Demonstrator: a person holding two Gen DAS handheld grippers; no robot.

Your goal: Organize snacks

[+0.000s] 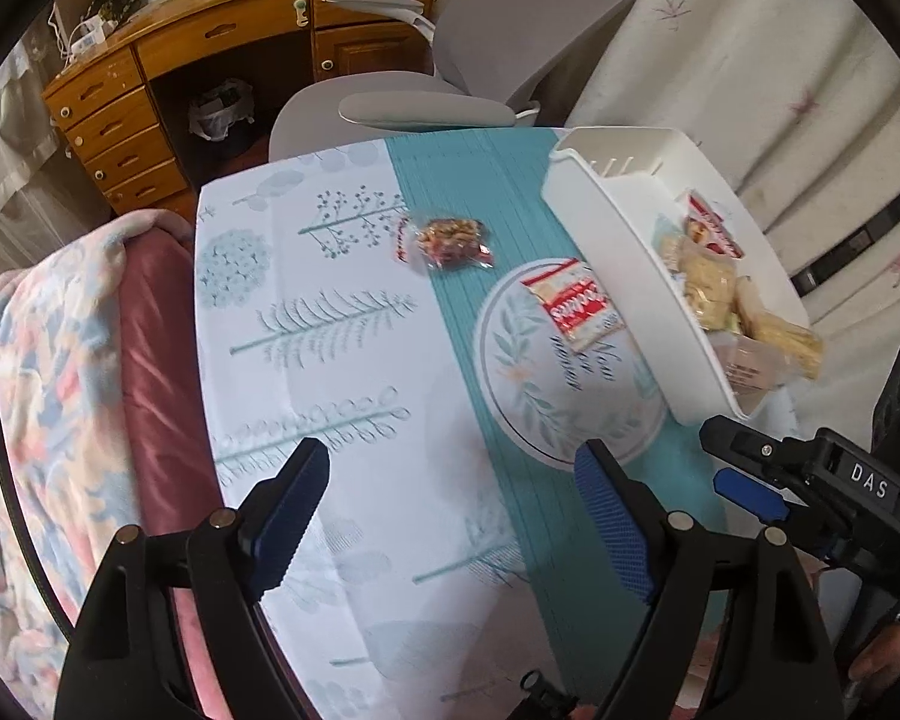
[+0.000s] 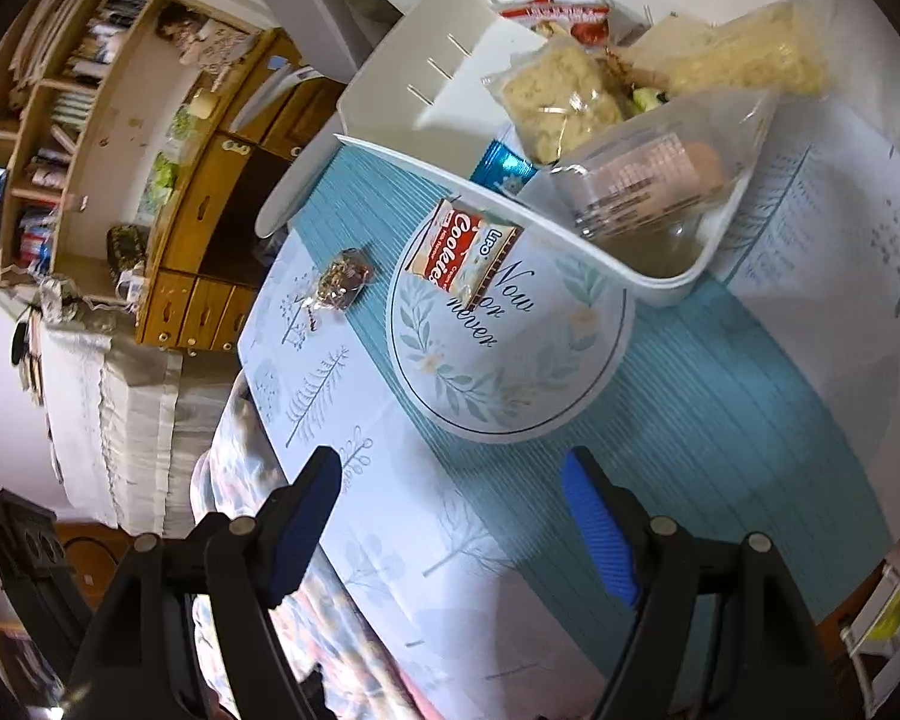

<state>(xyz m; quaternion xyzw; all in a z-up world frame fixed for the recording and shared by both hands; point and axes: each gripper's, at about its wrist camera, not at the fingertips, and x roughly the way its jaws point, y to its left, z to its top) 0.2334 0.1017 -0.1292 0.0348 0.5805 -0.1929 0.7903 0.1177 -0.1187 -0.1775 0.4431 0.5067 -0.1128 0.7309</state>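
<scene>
Cookie packet (image 2: pixel 457 247), red-and-white, apparently unopened, lies beside the bin (image 2: pixel 576 243); both grippers gape empty.

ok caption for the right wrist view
Open right gripper above the tablecloth; cookie packet beside the white snack basket.

Two snack packets (image 1: pixel 573 306) beside filled bin (image 1: pixel 606 252)
</scene>
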